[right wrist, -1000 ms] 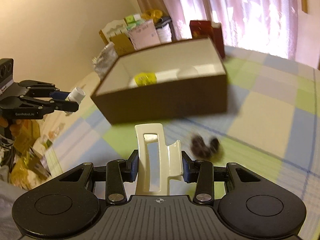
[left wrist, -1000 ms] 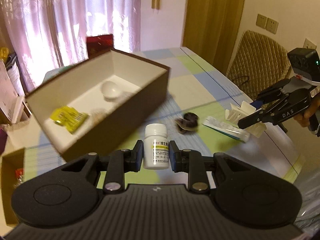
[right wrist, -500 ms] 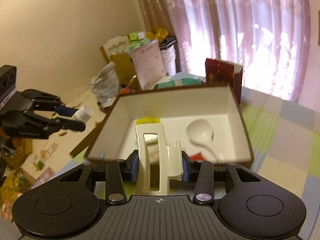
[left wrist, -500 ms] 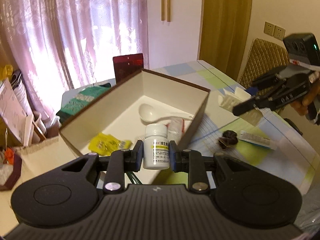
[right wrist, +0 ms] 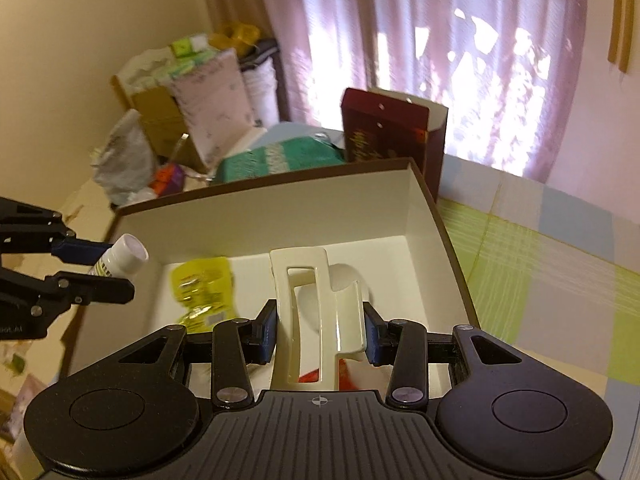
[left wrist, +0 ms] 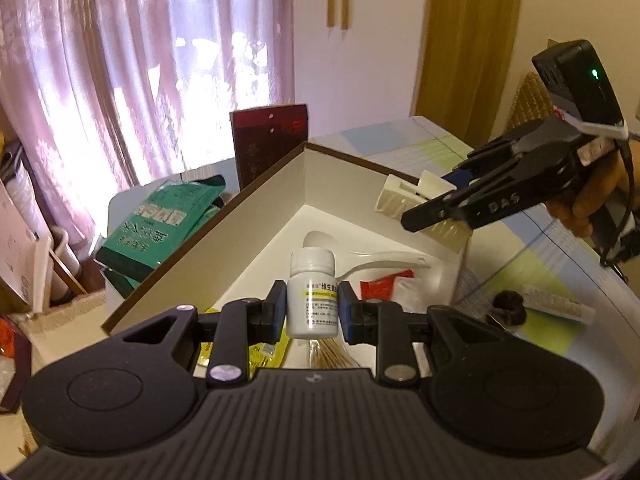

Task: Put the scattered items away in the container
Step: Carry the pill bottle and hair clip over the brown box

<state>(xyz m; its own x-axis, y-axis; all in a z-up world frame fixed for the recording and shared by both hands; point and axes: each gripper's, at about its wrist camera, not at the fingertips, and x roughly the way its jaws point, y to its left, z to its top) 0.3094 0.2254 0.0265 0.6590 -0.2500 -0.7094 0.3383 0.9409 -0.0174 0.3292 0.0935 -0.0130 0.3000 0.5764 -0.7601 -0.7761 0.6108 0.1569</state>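
Both loads now hang over the box [left wrist: 280, 184]: left hand-held gripper [left wrist: 313, 312] clenched on a light, rigid, smooth pill bottle [left wrist: 313, 292] at mid-body; right hand-held gripper [right wrist: 320, 330] pinching a stiff, brittle-looking hair claw [right wrist: 316, 312].

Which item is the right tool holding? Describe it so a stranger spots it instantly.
Find the big brown cardboard box with the white inside. Above its near edge the right tool grips a cream plastic claw hair clip, the only toothed item, with a rectangular cutout.

I see daylight glowing through pink curtains [left wrist: 132, 80], a cream wall [right wrist: 80, 40], a white cupboard [left wrist: 360, 48], an ochre drape [left wrist: 468, 32] and a checked tablecloth [right wrist: 540, 264].
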